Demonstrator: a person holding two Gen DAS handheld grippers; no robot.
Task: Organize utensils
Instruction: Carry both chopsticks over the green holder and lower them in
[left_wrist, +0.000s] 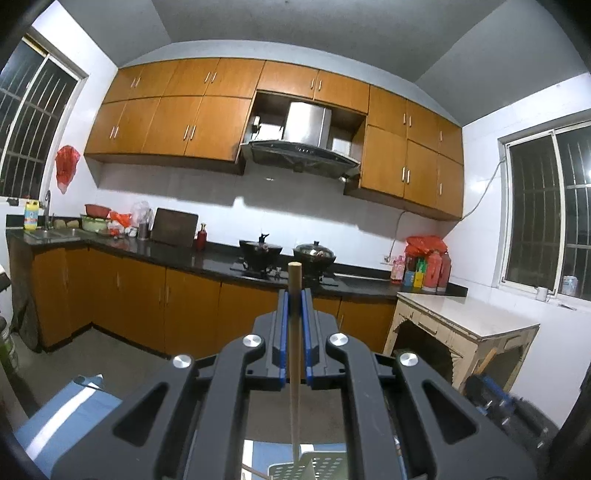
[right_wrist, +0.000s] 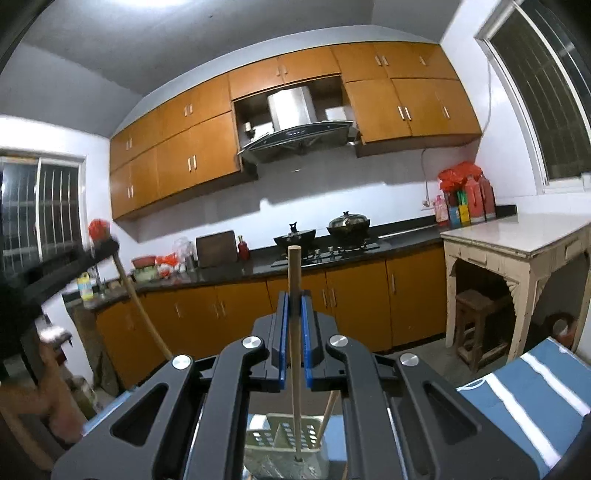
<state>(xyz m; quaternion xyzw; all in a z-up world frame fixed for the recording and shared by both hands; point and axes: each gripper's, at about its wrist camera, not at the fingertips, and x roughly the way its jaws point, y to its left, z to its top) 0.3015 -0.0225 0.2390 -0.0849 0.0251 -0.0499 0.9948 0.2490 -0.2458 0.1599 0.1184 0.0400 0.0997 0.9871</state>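
Note:
My left gripper (left_wrist: 294, 295) is shut on a wooden chopstick (left_wrist: 294, 280) that stands upright between the blue pads; its lower end reaches a pale perforated utensil holder (left_wrist: 321, 467) below. My right gripper (right_wrist: 294, 295) is shut on another wooden chopstick (right_wrist: 294, 273), also upright, with its tip down inside the perforated holder (right_wrist: 273, 439). A second stick (right_wrist: 327, 413) leans in that holder. The left gripper and its chopstick (right_wrist: 138, 299) show at the left of the right wrist view.
A blue surface (left_wrist: 66, 413) lies under the holder and also shows in the right wrist view (right_wrist: 524, 398). Ahead is a dark counter (left_wrist: 207, 258) with pots, orange cabinets and a white side table (right_wrist: 517, 240) with a stool beneath.

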